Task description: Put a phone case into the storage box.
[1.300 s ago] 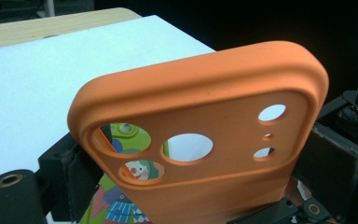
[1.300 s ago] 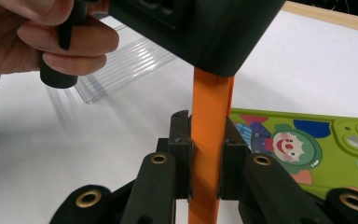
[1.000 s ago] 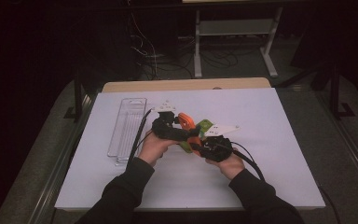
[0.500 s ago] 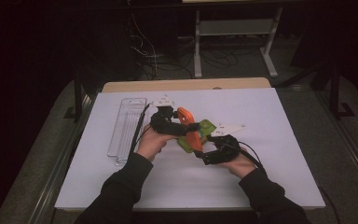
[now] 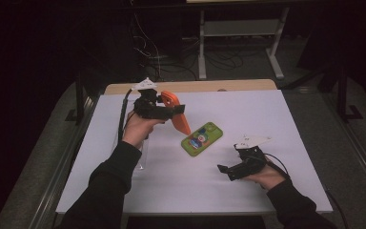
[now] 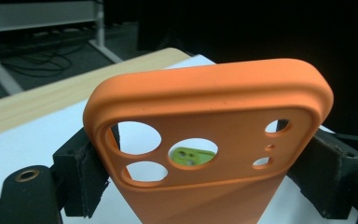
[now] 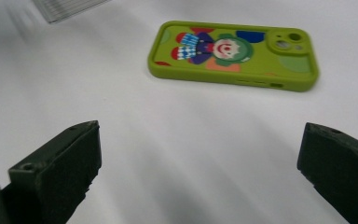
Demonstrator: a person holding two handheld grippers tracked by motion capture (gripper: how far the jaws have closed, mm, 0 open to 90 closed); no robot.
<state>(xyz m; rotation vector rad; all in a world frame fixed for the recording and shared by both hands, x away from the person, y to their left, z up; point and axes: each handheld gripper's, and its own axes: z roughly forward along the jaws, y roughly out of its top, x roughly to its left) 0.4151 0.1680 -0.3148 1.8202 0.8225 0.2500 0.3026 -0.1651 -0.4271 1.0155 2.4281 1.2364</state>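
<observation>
the right gripper, nearest, has just been opening and its jaws stand wide with nothing between them; the green phone lies flat just ahead. farther off, the left gripper clamps the orange case by its 2 side edges, raised. that soft case could bow and slip free.

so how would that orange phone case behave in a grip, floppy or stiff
The orange case is an empty thin shell, so probably light and somewhat bendy. The left gripper holds it by its edges without visible buckling. Its matte surface likely resists slipping.
</observation>
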